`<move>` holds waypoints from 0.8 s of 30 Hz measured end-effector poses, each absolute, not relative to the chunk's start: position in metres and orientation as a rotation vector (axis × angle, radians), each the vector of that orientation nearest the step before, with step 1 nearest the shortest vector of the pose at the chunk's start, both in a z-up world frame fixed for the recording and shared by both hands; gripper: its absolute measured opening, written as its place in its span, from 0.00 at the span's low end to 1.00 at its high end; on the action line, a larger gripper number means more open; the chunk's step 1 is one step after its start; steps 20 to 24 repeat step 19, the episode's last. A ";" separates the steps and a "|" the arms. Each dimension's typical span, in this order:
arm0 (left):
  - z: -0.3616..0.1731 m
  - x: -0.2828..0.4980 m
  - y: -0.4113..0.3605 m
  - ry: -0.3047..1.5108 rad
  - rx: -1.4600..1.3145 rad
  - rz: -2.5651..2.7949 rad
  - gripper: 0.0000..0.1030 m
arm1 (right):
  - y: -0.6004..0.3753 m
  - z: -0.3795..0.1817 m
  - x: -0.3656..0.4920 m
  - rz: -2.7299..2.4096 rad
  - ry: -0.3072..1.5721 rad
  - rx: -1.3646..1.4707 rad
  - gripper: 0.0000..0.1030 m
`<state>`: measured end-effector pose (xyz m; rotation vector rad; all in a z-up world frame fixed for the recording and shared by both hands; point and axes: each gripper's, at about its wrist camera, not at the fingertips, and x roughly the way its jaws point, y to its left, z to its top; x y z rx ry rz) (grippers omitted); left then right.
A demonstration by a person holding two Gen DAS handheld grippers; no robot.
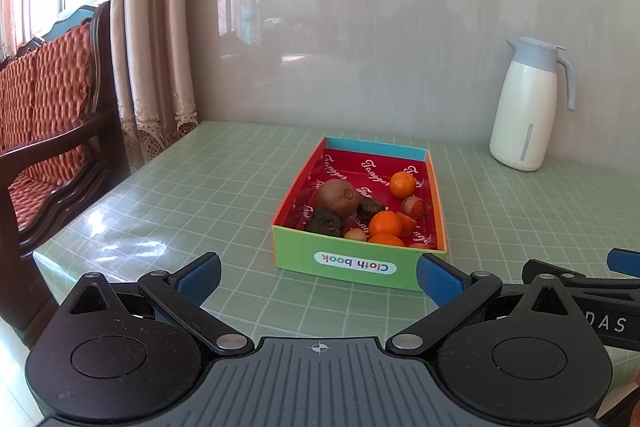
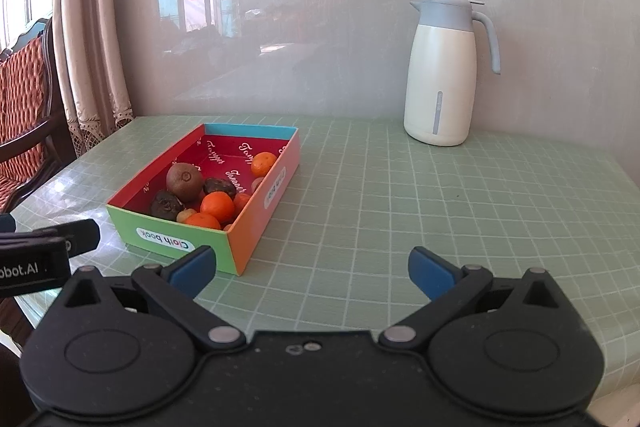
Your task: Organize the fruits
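Grippers first: my left gripper and right gripper are both wide apart, holding nothing. Ahead on the table stands the box with oranges and a kiwi. Farther, a jug by the wall.

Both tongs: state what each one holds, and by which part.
Nothing is held. The left tongs and right tongs are open and bare, short of the box of fruit.

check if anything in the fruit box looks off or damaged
Two dark, shrivelled fruits lie beside the kiwi in the box; wrinkled and blackened, they look dried or spoiled next to the bright oranges. Nothing is spilled on the table.
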<state>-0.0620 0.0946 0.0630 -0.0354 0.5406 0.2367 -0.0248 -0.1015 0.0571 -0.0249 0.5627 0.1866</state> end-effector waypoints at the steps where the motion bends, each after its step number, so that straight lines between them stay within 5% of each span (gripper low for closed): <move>1: 0.063 -0.062 0.094 0.540 -0.034 0.236 1.00 | -0.102 0.057 -0.024 0.187 0.563 -0.020 1.00; 24: 0.056 -0.060 0.096 0.502 -0.058 0.191 1.00 | -0.103 0.055 -0.015 0.190 0.567 -0.015 1.00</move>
